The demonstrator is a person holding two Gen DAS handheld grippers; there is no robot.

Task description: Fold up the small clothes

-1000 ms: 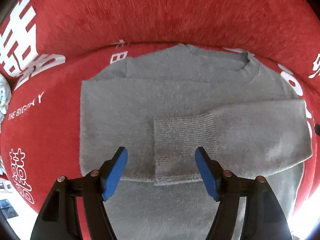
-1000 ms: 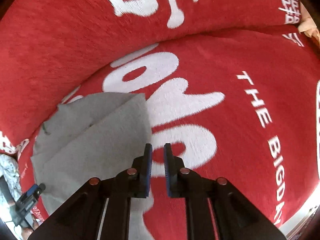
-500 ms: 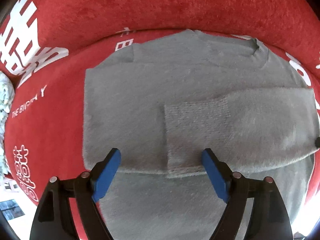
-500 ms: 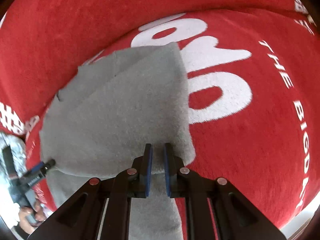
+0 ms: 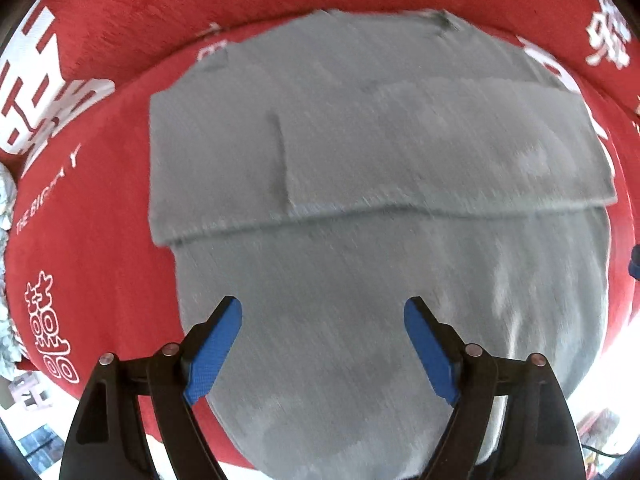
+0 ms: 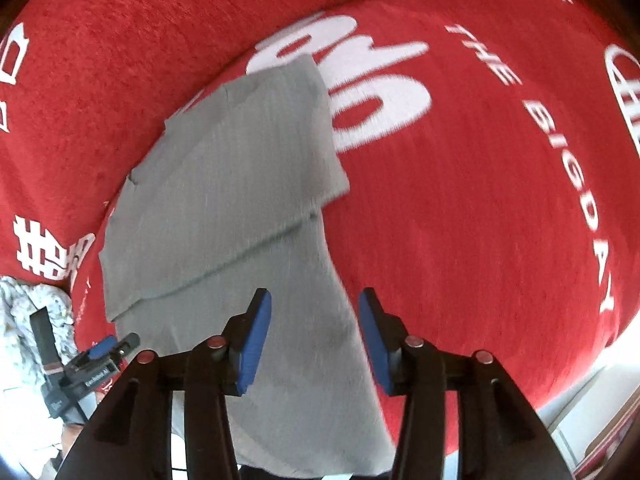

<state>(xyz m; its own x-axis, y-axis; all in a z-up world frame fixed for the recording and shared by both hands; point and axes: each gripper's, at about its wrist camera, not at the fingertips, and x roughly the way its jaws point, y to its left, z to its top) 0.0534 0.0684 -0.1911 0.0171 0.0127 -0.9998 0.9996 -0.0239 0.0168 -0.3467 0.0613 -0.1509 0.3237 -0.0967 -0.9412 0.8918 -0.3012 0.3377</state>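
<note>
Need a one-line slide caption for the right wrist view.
Right tongs opening above the grey sweater, sleeves folded in, lying on a red lettered cloth.

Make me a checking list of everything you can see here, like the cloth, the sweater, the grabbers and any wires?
Surface: red cloth with white lettering, spread flat.
Job's things: grey sweater lying flat, both sleeves folded across its body, lower part still unfolded.
Clutter: pale patterned fabric at the cloth's edge.
Grippers: left gripper open above the sweater's lower part, nothing between its pads; right gripper has its jaws opening over the sweater's edge, pads not pressing on it.
Cables: nothing seen for certain.
Surroundings: bright floor beyond the cloth, blurred and overexposed.
</note>
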